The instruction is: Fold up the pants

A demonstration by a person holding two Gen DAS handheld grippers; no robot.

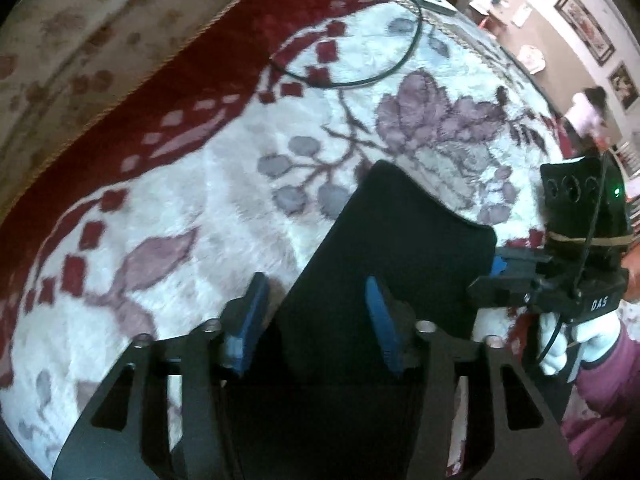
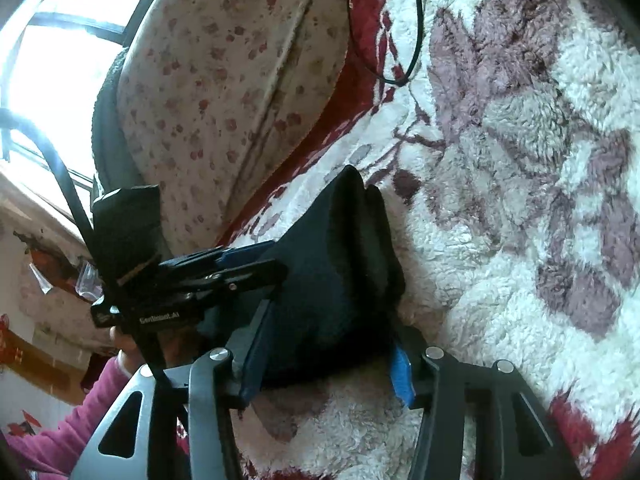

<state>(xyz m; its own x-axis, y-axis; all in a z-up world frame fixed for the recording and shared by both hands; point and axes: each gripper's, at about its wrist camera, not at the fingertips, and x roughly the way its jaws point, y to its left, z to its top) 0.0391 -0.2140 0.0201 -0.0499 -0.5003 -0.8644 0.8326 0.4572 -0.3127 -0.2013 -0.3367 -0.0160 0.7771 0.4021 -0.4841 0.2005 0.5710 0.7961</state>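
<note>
Pants point(image 1: 400, 240), dark, gripped by both the left gripper point(image 1: 320, 320) and right gripper point(image 2: 332, 356) above the blanket point(image 1: 200, 200); uneven pulling could slip the fabric loose.

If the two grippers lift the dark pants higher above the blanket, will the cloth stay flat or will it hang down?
The pants would probably sag: in the right wrist view the cloth already bunches into soft folds. They look light, since the left gripper and right gripper carry them by the edges. The fleecy blanket may drag at any trailing part.

A home bedroom: plush floral blanket point(image 1: 200, 184), flowered cushion point(image 2: 224, 80), framed wall pictures point(image 1: 586, 26).
</note>
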